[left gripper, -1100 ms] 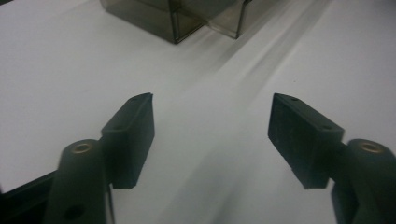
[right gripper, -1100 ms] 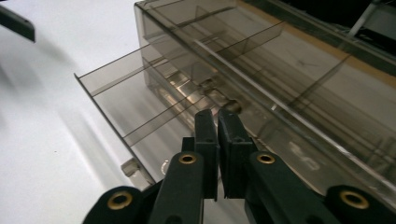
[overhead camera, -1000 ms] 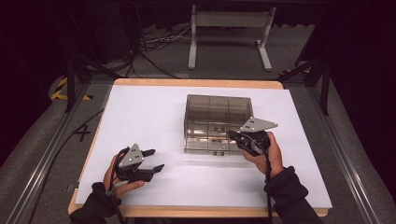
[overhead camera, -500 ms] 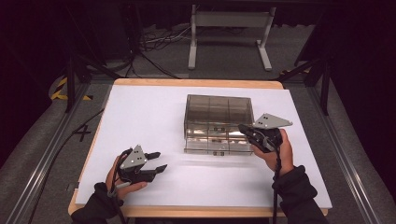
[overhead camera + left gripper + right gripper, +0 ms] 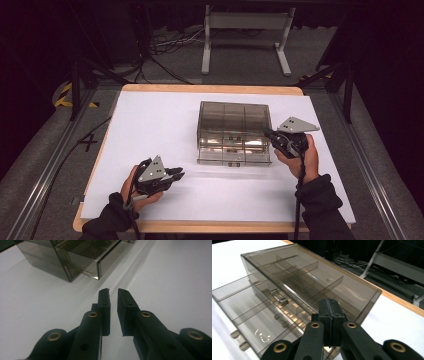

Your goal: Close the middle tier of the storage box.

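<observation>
Left gripper (image 5: 176, 175) jaws just closing, nearly together, nothing between (resting on white table (image 5: 150, 120)). Right gripper (image 5: 266, 134) jaws together, empty, lifted beside smoky transparent plastic drawer box (image 5: 232, 131); drawer work likely paused.

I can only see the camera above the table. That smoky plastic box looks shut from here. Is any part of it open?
Observer: Yes. The left gripper view shows a low drawer sticking out of the box.
Operator: Is the tool in the right hand pinching something?
Observer: No. The right gripper has its fingers pressed flat together with nothing between them.
Operator: And the left one?
Observer: The left gripper has just been closing. A narrow gap is left between its fingers, with nothing in it and the white table below.
</observation>
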Demonstrator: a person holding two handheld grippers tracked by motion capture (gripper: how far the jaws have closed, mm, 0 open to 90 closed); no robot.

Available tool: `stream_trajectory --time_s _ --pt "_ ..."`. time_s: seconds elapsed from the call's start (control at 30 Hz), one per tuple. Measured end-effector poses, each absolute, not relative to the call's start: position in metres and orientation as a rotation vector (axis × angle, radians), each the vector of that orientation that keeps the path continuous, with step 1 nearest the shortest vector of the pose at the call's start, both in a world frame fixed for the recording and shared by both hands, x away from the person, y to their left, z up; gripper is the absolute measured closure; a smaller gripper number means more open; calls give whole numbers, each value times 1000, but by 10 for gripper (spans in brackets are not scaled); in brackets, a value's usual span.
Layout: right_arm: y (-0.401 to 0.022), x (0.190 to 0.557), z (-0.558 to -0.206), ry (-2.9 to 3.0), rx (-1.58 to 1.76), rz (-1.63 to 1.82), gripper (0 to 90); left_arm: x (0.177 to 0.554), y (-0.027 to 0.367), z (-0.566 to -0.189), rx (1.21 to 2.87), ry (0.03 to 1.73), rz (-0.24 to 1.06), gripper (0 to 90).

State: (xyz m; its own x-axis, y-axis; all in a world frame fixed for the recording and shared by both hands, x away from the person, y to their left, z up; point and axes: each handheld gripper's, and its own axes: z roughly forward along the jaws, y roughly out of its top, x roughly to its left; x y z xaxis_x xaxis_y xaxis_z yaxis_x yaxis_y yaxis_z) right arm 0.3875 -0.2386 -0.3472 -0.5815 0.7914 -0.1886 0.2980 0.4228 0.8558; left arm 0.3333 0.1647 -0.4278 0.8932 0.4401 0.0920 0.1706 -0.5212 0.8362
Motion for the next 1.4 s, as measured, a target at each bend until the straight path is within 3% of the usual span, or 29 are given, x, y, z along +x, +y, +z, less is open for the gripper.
stream_trajectory --time_s 0.17,1.4 --pt "-245 391 -347 2074 938 1094 900 329 154 -426 2140 410 349 900" --pt "-255 413 -362 2060 981 1040 900 346 54 -428 2194 342 370 900"
